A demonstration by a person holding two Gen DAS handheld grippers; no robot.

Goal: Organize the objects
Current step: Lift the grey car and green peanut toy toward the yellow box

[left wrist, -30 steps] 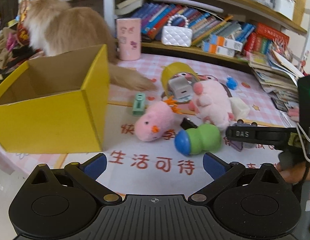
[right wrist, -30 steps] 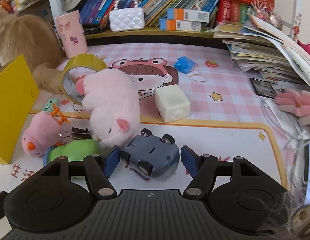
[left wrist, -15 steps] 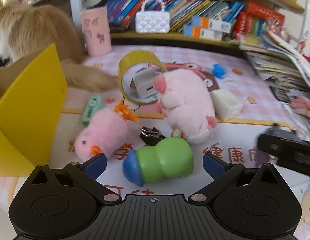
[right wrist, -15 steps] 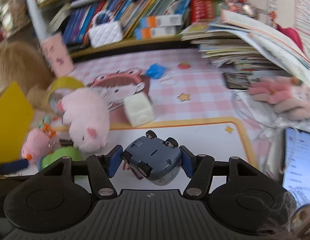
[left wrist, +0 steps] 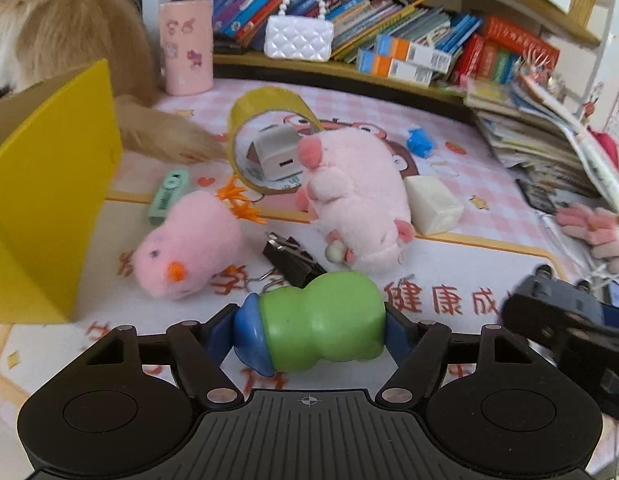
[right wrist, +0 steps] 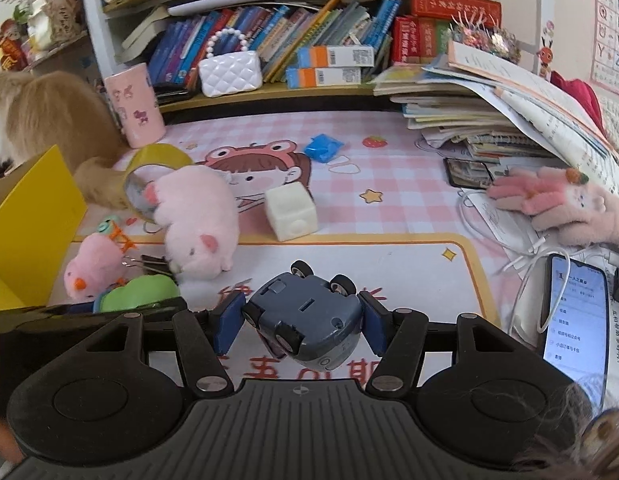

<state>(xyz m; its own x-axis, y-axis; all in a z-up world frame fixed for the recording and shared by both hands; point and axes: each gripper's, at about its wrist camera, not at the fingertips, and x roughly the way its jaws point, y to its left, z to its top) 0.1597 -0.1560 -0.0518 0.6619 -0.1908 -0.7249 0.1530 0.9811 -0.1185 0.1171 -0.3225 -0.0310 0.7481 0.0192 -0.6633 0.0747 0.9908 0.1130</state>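
A fluffy tan animal (left wrist: 65,36) sat at the back left beside a pink cup (left wrist: 186,46), while a white quilted purse (left wrist: 299,36) stood before leaning books (right wrist: 269,36) on the shelf, and a lit phone (right wrist: 575,316) lay near pink gloves (right wrist: 549,196) at right.

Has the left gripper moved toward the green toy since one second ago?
Yes. The left gripper came forward over the desk mat; its fingers now flank the green toy, beside the yellow box.
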